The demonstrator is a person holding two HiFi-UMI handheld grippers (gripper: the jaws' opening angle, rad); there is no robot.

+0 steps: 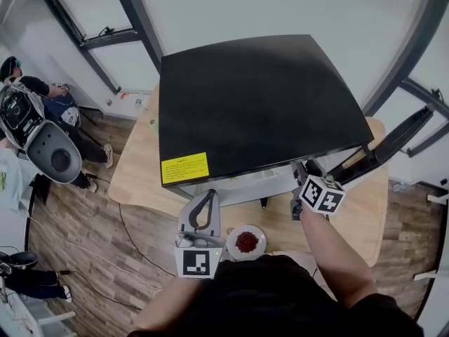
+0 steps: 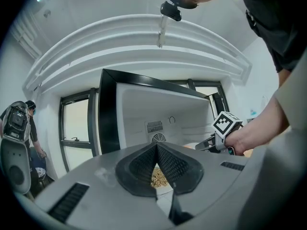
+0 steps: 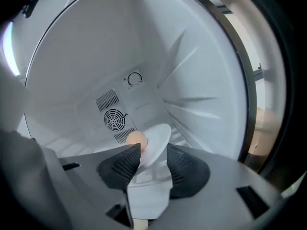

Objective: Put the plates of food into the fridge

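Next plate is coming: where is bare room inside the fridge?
Bare fridge floor left of the white plate, up to the vent, and right of it beside the ribbed wall. Crowded only at the right gripper.

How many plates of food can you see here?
3. Red food plate on the table; tan grains plate in the left gripper; white plate inside the fridge, between the right gripper's open jaws. More may be hidden.
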